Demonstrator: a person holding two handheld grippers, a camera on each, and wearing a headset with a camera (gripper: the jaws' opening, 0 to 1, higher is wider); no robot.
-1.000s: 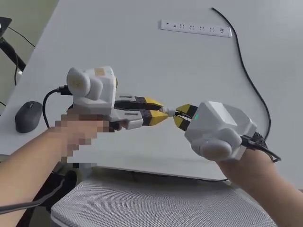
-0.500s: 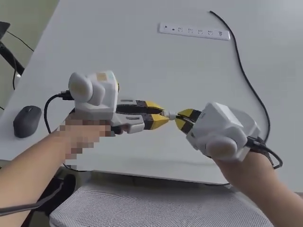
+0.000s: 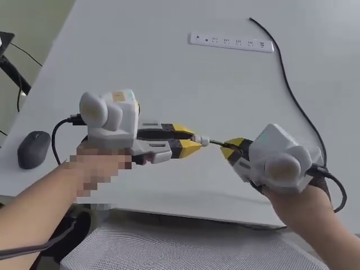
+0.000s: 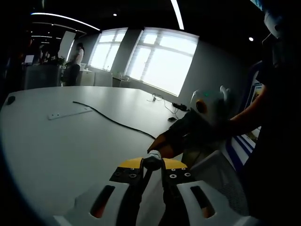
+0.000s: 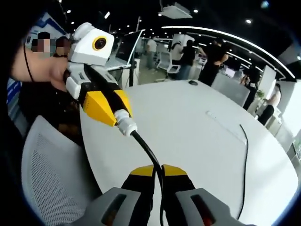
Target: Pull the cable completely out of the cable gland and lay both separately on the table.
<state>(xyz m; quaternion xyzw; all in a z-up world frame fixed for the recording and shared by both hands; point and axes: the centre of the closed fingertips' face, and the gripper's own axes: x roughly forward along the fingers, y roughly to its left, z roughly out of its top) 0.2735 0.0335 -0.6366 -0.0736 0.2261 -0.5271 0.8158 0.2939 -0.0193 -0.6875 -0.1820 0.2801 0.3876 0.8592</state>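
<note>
Two grips, fingers closed: left gripper on the cable gland, right gripper on the cable (seemingly entering it).

Head view: bright, even, diffuse light; white bench close to overexposed, low contrast, faint soft shadow near its front edge. Sharp, no motion blur.
Left gripper view: dim room, backlit by large windows blown to white; left claw dark, its near parts soft.
Right gripper view: lit by ceiling light strips; cable gland crisp; straight lines bend strongly towards the edges.
</note>
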